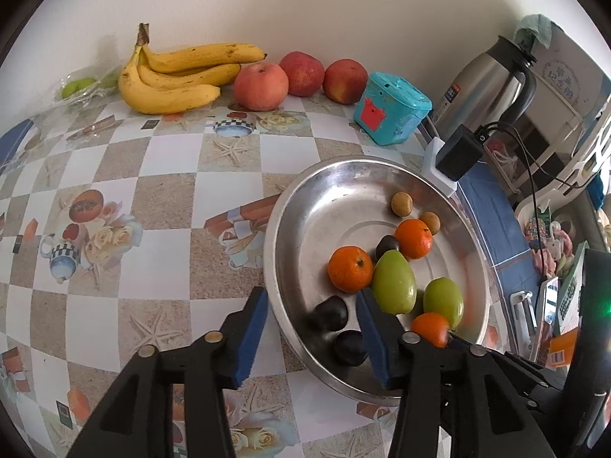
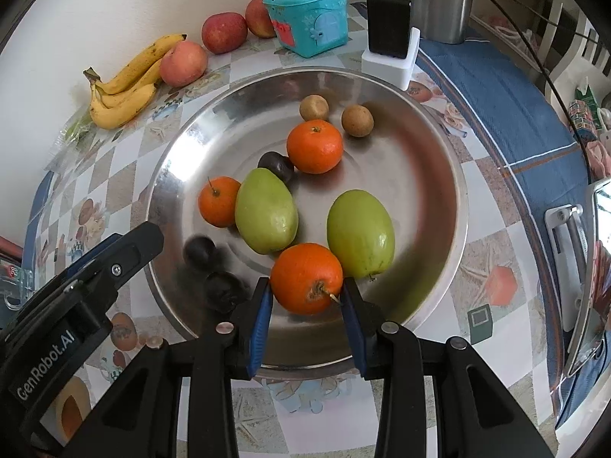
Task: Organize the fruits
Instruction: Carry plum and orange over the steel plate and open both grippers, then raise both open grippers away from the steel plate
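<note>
Fingers of the right gripper (image 2: 307, 297) pinch an orange (image 2: 307, 278) just over the near side of the metal tray (image 2: 427, 290). Left gripper (image 1: 311, 307) is part open, holding nothing, straddling the tray's near rim above two dark plums (image 1: 330, 313). Risk: the dropped orange rolls, knocking the green fruit (image 2: 361, 233) beside it.

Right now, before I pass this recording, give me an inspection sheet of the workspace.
Surface: table under a checkered printed cover.
Job's things: metal tray holds tangerines, two green fruits, dark plums and two small brown fruits; bananas and three apples by the wall.
Clutter: teal box, steel kettle.
Grippers: left gripper open over the tray's edge, nothing between its pads; right gripper shut on tangerine.
Cables: black cord from charger.
Surroundings: white wall; blue cloth.
</note>
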A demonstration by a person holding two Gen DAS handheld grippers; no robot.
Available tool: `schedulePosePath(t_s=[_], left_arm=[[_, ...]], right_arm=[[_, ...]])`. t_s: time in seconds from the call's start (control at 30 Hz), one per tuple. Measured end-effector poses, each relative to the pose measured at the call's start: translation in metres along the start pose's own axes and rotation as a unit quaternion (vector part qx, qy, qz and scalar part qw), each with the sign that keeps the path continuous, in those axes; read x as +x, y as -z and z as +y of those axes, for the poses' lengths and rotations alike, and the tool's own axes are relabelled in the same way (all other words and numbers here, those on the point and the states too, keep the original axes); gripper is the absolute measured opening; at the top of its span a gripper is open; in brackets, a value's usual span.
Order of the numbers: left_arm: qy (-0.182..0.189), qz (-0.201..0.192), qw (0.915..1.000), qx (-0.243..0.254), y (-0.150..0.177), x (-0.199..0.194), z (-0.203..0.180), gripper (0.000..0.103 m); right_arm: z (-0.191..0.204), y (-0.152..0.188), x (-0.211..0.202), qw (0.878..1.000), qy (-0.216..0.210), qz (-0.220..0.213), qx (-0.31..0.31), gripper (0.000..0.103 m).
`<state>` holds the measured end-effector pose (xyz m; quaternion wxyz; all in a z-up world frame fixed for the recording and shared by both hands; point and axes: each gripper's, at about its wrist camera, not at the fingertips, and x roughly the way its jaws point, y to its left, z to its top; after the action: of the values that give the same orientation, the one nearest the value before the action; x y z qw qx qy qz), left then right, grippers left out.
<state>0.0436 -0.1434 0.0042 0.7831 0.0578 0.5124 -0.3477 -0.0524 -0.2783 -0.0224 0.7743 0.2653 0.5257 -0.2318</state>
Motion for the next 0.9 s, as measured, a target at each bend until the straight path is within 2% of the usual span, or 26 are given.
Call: schedulePosePath(t_s=[0.07, 0.23, 0.37, 0.43, 0.5, 0.53, 0.6, 0.7, 0.77, 0.87, 0.9], left_arm=[[-0.002, 0.001, 1.0, -0.007, 0.0, -0.002, 0.004, 0.06], [-0.019, 0.01, 0.9996, -0.017, 0.001, -0.004, 0.012, 0.062], [-0.033, 0.021, 0.9986, -0.035, 0.002, -0.004, 0.022, 0.069], [-0.045, 0.029, 0.9975, -0.045, 0.003, -0.003, 0.028, 0.076], [-0.064, 0.038, 0.9955, -0.058, 0.006, -0.002, 0.037, 0.088], [-0.07, 0.04, 0.9948, -0.062, 0.006, -0.002, 0.039, 0.09], [-0.094, 0.045, 0.9919, -0.072, 0.008, -0.002, 0.048, 0.103], [-0.123, 0.049, 0.988, -0.079, 0.012, -0.003, 0.058, 0.103], [-0.138, 0.056, 0.9855, -0.082, 0.015, -0.003, 0.064, 0.103], [-0.152, 0.065, 0.9823, -0.087, 0.021, -0.004, 0.072, 0.103], [-0.155, 0.066, 0.9818, -0.088, 0.022, -0.003, 0.073, 0.103]], right_arm=[[0.0, 0.0, -0.002, 1.0, -0.005, -0.002, -0.001, 0.038], [0.0, -0.001, -0.007, 0.999, -0.031, -0.007, 0.005, 0.04], [0.006, 0.001, -0.009, 1.0, -0.006, -0.009, -0.009, 0.044], [0.01, 0.002, -0.008, 1.0, 0.006, -0.01, -0.018, 0.045], [0.012, 0.001, -0.007, 1.0, 0.014, -0.008, -0.023, 0.053], [0.012, 0.002, -0.007, 1.0, 0.017, -0.009, -0.025, 0.056], [0.013, 0.003, -0.008, 0.999, 0.02, -0.012, -0.029, 0.063], [0.013, 0.003, -0.01, 0.999, 0.014, -0.02, -0.026, 0.077], [0.014, 0.004, -0.01, 0.999, 0.008, -0.022, -0.025, 0.083], [0.017, 0.005, -0.009, 0.999, 0.012, -0.023, -0.03, 0.084], [0.018, 0.006, -0.009, 0.999, 0.012, -0.019, -0.031, 0.088]])
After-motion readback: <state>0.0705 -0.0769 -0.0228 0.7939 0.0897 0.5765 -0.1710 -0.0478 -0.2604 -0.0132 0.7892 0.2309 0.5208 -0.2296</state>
